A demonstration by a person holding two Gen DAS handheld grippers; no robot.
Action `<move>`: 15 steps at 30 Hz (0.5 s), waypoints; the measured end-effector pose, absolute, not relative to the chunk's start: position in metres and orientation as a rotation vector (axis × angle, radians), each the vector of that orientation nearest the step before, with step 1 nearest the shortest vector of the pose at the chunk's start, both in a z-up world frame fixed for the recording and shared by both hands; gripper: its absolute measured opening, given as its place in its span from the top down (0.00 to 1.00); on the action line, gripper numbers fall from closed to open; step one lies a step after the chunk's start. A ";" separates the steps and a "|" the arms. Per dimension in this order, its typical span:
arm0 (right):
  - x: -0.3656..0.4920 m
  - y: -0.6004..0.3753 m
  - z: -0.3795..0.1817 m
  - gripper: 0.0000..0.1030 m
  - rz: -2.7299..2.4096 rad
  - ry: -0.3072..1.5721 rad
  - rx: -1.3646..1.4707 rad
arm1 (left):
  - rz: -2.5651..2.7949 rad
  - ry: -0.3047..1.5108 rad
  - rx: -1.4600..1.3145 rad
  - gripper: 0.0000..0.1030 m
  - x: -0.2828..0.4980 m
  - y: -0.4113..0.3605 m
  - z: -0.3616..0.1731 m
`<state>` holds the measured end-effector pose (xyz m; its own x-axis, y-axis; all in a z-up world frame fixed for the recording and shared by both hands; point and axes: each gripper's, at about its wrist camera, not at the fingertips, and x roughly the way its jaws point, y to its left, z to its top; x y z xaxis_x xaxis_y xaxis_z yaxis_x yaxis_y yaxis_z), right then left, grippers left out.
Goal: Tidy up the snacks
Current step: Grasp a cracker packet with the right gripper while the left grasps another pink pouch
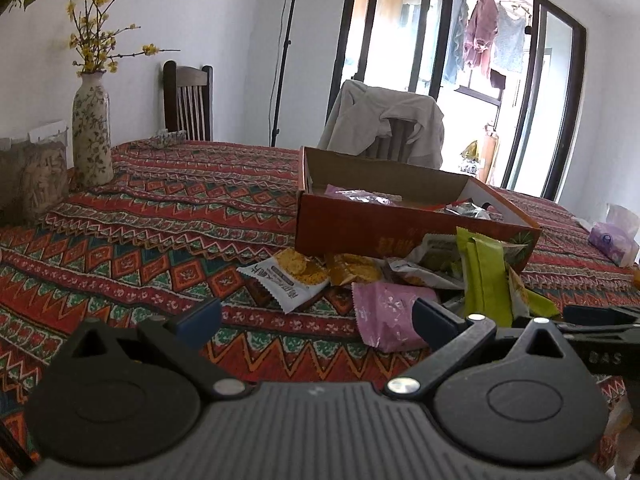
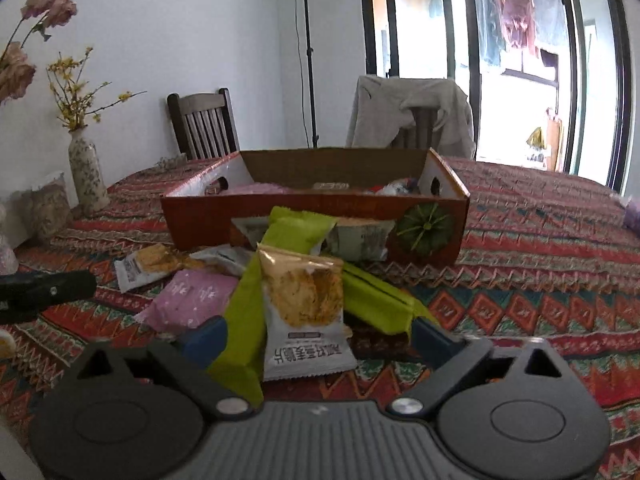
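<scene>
An open orange cardboard box stands on the patterned tablecloth with a few wrapped snacks inside. Loose snacks lie in a pile in front of it. My left gripper is open and empty just above the cloth, its right finger beside a pink packet; a white cracker packet lies just ahead. My right gripper is open around a white cracker packet that rests on green packets. Its pads stand beside the packets without clearly pressing them.
A flowered vase and a jar stand at the table's left edge. A tissue pack lies at the far right. Two chairs, one draped with a beige garment, and a light stand are behind the table.
</scene>
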<state>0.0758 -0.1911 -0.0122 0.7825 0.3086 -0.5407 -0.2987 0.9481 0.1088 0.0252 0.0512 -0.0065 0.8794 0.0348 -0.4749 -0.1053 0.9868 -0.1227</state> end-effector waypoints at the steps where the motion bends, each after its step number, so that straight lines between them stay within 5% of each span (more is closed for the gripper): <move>1: 0.078 -0.191 -0.013 0.23 0.329 0.590 0.023 | 0.075 0.492 -0.148 0.00 0.025 0.052 -0.007; 7: 0.094 -0.189 -0.012 0.41 0.363 0.585 0.063 | 0.079 0.500 -0.157 0.00 0.027 0.056 -0.009; 13: 0.111 -0.197 -0.018 0.42 0.432 0.612 0.146 | 0.086 0.509 -0.171 0.00 0.030 0.060 -0.011; 15: 0.114 -0.204 -0.020 0.50 0.470 0.624 0.191 | 0.086 0.509 -0.173 0.00 0.031 0.061 -0.011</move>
<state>0.1140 -0.2035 -0.0195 0.7109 0.4770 -0.5169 -0.3642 0.8784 0.3096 0.0310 0.0612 -0.0109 0.8699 0.0389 -0.4916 -0.1247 0.9819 -0.1429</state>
